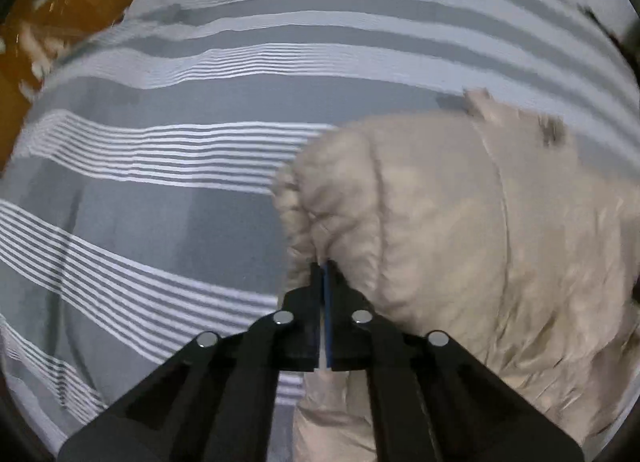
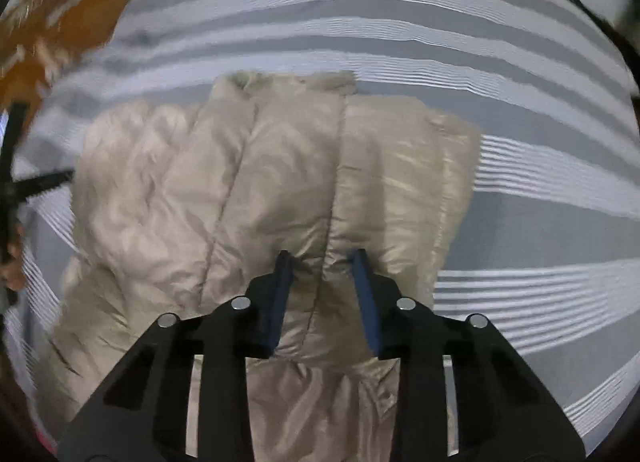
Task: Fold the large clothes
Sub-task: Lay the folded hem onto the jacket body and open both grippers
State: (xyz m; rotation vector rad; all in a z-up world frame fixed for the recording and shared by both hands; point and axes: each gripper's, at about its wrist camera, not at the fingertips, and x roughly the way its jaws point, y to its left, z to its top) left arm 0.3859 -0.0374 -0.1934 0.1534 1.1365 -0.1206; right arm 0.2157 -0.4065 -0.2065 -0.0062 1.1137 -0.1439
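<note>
Beige puffer jacket (image 2: 256,190) lies bunched on a bed covered by a grey-and-white striped sheet (image 1: 168,102). Quilted seams run near-to-far across the jacket; a collar or hem edge shows at its far side. Both views are motion-blurred, so fine detail is soft.

Left claw (image 1: 323,266): clenched, jaws pressed together with only a thin sliver between the pads. A fold of the jacket's left edge (image 1: 400,202) meets the tips and appears pinched there; more beige fabric hangs below the claw toward the near edge of the view. The jacket fills the right half of this view, the striped sheet the left.

Right claw (image 2: 322,256): released, jaws spread apart. Its blue-padded fingertips (image 2: 285,262) press down into the jacket near its near-right part, straddling a puffed ridge of fabric between two seams. The fabric dimples at both tips, but nothing is clamped.

In the right wrist view the jacket sits centre-left, with bare sheet to the right and beyond it. A brown wooden floor (image 2: 64,14) shows at the far left corner past the bed edge in both views. At the left edge of the right wrist view there is a dark strut, too blurred to identify.
</note>
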